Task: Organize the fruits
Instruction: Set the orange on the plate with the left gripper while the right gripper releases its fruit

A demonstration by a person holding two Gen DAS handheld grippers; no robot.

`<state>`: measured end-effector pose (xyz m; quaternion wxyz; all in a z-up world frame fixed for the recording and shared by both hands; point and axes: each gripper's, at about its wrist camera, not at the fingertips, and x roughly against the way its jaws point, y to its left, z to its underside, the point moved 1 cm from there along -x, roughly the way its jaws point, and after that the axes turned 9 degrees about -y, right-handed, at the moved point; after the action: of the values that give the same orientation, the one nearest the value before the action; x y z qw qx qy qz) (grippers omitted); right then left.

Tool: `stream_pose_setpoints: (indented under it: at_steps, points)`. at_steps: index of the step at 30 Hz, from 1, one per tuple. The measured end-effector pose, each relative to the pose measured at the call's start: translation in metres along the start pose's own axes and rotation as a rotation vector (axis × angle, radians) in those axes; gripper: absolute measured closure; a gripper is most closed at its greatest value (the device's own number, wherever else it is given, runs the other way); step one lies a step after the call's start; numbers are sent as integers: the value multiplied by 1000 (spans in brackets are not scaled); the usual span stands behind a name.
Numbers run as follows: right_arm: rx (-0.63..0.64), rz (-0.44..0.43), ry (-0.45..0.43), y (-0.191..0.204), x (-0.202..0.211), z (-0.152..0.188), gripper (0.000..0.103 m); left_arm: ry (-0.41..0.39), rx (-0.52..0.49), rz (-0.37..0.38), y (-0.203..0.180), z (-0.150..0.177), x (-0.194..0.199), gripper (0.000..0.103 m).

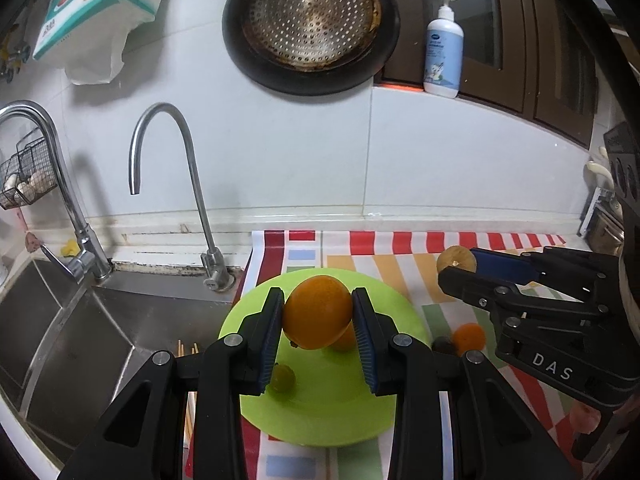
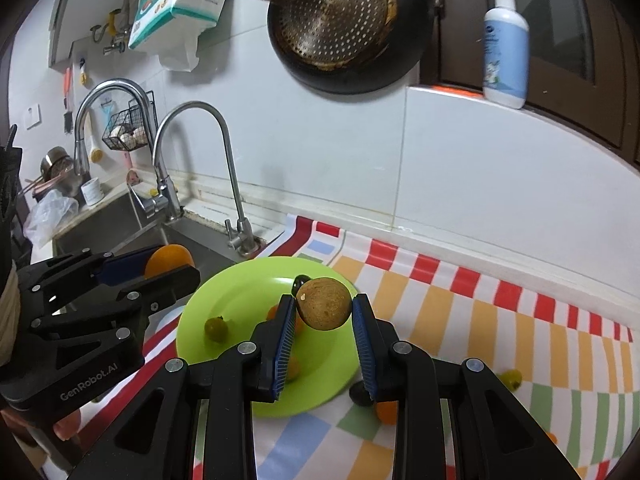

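Note:
My left gripper is shut on a large orange and holds it above the green plate. My right gripper is shut on a brown round fruit above the plate's right part. On the plate lie a small green fruit and a small orange fruit, partly hidden. On the cloth right of the plate lie a small orange and a dark fruit. A small yellow-green fruit lies further right.
A striped cloth covers the counter. A steel sink with two taps is to the left. Chopsticks lie at the sink edge. A pan hangs on the wall, and a soap bottle stands on the ledge.

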<state>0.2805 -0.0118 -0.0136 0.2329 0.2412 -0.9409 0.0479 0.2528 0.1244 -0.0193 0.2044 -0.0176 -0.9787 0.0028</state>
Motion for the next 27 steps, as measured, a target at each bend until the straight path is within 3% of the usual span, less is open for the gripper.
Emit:
stream_pose_setpoints:
  at_steps: [15,27]
  points:
    - [-54,-43,157,-6,-92,8,73,118,4,12,25,15,-72,69]
    - [-78,-55,225,-11,-124,22,72,210,36,35,31,31,-109,68]
